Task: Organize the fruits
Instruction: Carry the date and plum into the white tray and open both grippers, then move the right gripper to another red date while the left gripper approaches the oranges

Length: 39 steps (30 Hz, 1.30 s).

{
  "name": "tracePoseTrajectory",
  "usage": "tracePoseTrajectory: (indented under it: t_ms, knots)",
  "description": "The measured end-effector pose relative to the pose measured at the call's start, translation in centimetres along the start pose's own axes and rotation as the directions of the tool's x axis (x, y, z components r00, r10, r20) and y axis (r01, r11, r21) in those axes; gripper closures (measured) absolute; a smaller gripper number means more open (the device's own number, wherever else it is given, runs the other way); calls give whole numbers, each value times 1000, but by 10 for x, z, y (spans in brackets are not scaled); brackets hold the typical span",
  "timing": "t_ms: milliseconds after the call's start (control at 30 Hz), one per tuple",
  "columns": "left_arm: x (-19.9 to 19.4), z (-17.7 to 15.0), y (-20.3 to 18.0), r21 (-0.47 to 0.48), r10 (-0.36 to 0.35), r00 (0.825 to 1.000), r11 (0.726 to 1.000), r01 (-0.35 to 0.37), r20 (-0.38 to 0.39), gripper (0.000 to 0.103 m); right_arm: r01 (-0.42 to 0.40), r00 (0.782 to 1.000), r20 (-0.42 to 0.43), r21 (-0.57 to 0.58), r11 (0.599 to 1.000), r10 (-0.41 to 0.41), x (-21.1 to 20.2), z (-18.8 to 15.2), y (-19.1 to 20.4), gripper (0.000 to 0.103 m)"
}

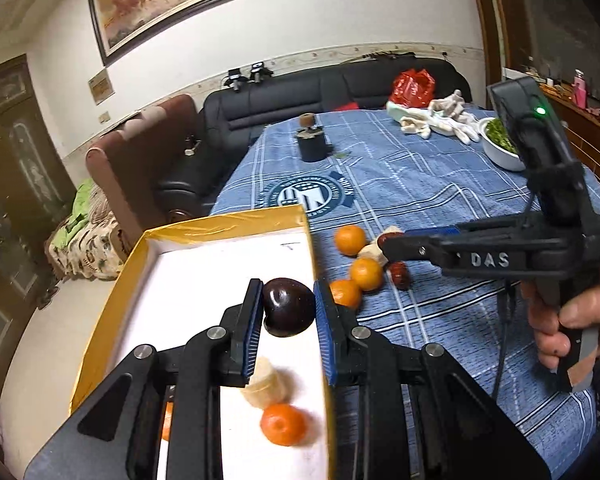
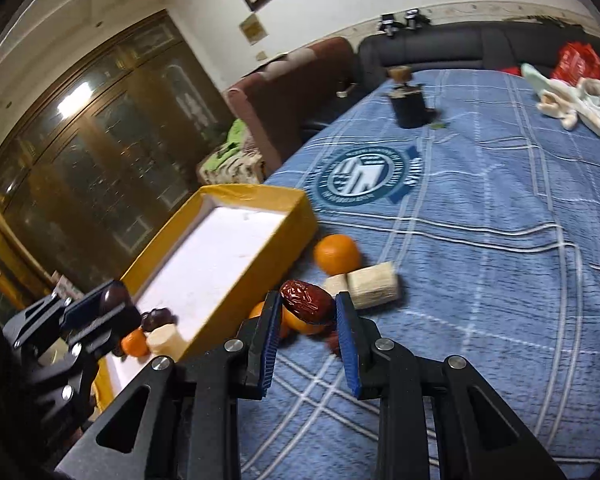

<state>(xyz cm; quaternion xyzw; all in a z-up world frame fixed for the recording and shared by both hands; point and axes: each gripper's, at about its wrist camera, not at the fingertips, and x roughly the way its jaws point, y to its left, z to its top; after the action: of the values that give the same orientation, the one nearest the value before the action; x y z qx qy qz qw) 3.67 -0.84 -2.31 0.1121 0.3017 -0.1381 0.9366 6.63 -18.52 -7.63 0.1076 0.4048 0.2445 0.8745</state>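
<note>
Fruits sit split between a yellow box (image 1: 120, 276) and the blue plaid tablecloth (image 1: 440, 184). The left gripper (image 1: 288, 312) clamps a dark plum (image 1: 289, 306) above the box's white floor, over a banana piece (image 1: 265, 383) and a tangerine (image 1: 284, 424). The right gripper (image 2: 308, 308) grips a red date (image 2: 307, 301) above loose tangerines (image 2: 337, 253) beside the box.
</note>
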Motion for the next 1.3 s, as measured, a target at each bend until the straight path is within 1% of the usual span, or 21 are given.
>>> tracePoseTrajectory:
  t_ms: [300, 467, 633, 767, 933, 1067, 1167, 1200, 1233, 1267, 1300]
  knots:
    - [2, -14, 24, -34, 49, 999, 998, -50, -15, 80, -75, 997, 13, -117, 990, 78, 1, -11, 46, 76]
    - [2, -34, 57, -79, 99, 994, 992, -103, -55, 80, -96, 995, 10, -207, 974, 100, 3, -16, 82, 76]
    - [5, -57, 94, -137, 153, 982, 976, -168, -113, 80, -104, 994, -52, -268, 958, 94, 24, -20, 115, 76]
    - [8, -71, 107, -146, 172, 972, 970, -196, -158, 80, -109, 991, -109, -305, 946, 79, 44, -25, 133, 76]
    - [13, -84, 111, -147, 186, 962, 965, -217, -199, 79, -132, 985, -144, -301, 944, 92, 61, -33, 140, 76]
    - [16, -88, 109, -137, 204, 955, 962, -236, -214, 79, -141, 986, -132, -328, 934, 102, 60, -40, 145, 72]
    - [20, -88, 106, -132, 211, 949, 960, -246, -234, 78, -158, 983, -143, -333, 930, 115, 59, -45, 146, 72]
    - [21, -89, 107, -134, 211, 947, 959, -248, -242, 77, -167, 981, -153, -330, 929, 122, 59, -45, 146, 72]
    - [22, -89, 106, -137, 213, 945, 958, -251, -247, 67, -175, 979, -159, -327, 929, 128, 59, -46, 146, 72]
    - [22, -88, 106, -141, 222, 943, 955, -263, -249, 62, -180, 978, -159, -325, 929, 134, 57, -45, 145, 70]
    - [21, -88, 105, -141, 239, 940, 950, -278, -245, 53, -187, 977, -161, -321, 928, 141, 55, -44, 145, 66]
